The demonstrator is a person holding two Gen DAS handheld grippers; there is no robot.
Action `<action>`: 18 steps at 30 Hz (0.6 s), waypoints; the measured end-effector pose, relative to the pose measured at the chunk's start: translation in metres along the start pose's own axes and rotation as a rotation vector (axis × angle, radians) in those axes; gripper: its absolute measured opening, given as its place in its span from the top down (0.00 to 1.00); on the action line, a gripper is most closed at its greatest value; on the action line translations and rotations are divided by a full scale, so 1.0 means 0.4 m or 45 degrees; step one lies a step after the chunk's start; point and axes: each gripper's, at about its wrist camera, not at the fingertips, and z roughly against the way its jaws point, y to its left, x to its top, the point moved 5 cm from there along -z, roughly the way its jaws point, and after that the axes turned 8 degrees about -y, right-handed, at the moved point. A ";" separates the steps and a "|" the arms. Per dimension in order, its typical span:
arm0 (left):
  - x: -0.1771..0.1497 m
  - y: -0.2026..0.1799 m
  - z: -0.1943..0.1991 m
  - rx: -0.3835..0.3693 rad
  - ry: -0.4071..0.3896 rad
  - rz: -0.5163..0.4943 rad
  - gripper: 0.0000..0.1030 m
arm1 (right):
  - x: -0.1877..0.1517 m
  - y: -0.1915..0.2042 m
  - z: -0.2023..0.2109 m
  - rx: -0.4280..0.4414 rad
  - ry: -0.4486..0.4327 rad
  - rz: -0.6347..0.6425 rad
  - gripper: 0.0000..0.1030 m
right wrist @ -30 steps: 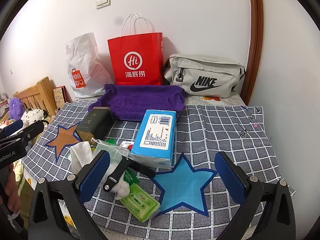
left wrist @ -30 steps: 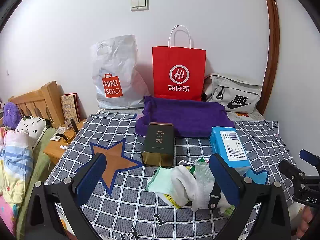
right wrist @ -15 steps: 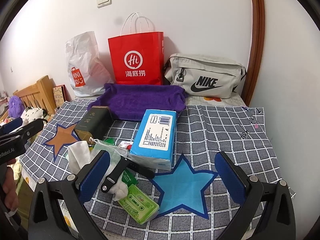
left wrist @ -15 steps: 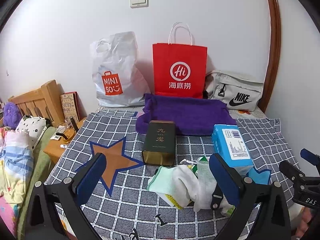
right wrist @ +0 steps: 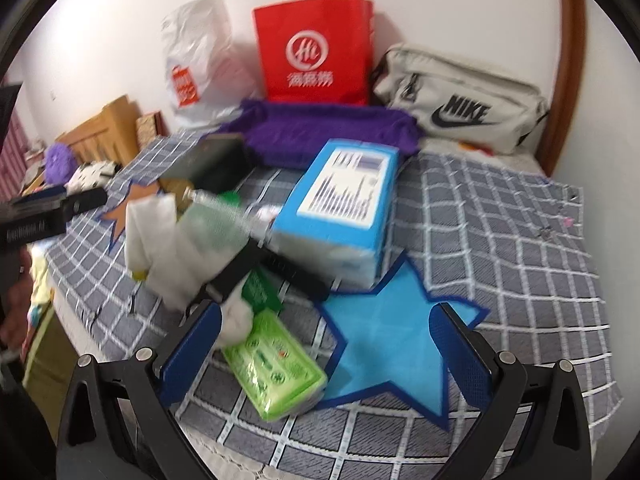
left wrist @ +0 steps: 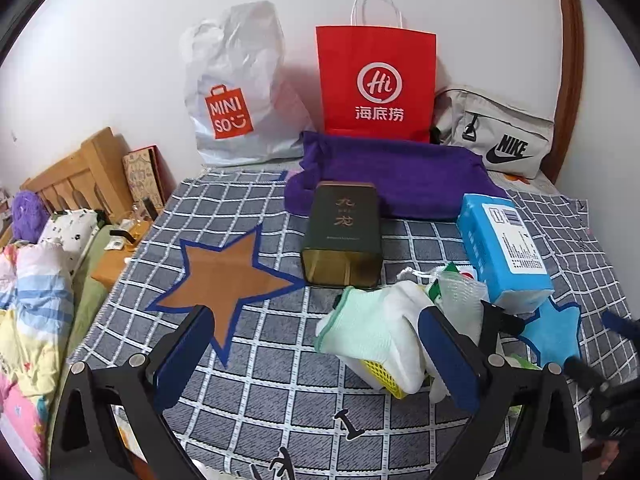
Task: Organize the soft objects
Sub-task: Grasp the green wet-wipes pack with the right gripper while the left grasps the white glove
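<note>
**K:** On the checked cloth (left wrist: 256, 364), going left to right: orange star patch (left wrist: 224, 280), then dark green tin (left wrist: 340, 232) lying on its side, then the soft pile, then blue tissue box (left wrist: 500, 240). What did the grippers show?

**M:** Left gripper (left wrist: 316, 360) was spread wide, nothing between its pads. Its right pad sat just in front of the white cloth bundle (left wrist: 376, 332), whether touching it I couldn't tell. Right gripper (right wrist: 324, 352) also gaped wide and empty, hovering over the blue star patch (right wrist: 384, 344), with the green wipes pack (right wrist: 276, 372) lying between the two fingers but ungripped.

**K:** Where were the soft items?

**M:** Heaped between tin and tissue box: white cloth bundle with a pale green edge, a mesh pouch (left wrist: 460, 296) on top to its right, a black clip (right wrist: 256, 268) across the heap. Wipes pack lay at the near edge, touching the blue star patch.

**K:** Back row?

**M:** White plastic bag (left wrist: 236, 92), red paper bag (left wrist: 376, 84), grey waist bag (left wrist: 500, 136), all against the wall. Purple towel (left wrist: 400, 176) lay flat just in front of them, the tin's far end touching it. Right wrist view was motion-blurred, so finer detail was unreadable.
</note>
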 end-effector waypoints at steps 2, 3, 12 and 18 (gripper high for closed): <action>-0.006 0.001 -0.011 0.009 0.011 -0.006 0.00 | -0.023 0.008 -0.011 0.034 0.022 0.018 0.01; -0.008 0.002 -0.015 0.008 0.014 -0.007 0.00 | -0.037 0.014 -0.018 0.058 0.034 0.034 0.02; -0.028 -0.012 -0.049 -0.077 0.073 0.013 0.00 | -0.114 0.041 -0.082 0.154 0.136 0.113 0.05; -0.039 -0.035 -0.058 -0.146 0.090 -0.018 0.00 | -0.143 0.055 -0.093 0.184 0.147 0.199 0.35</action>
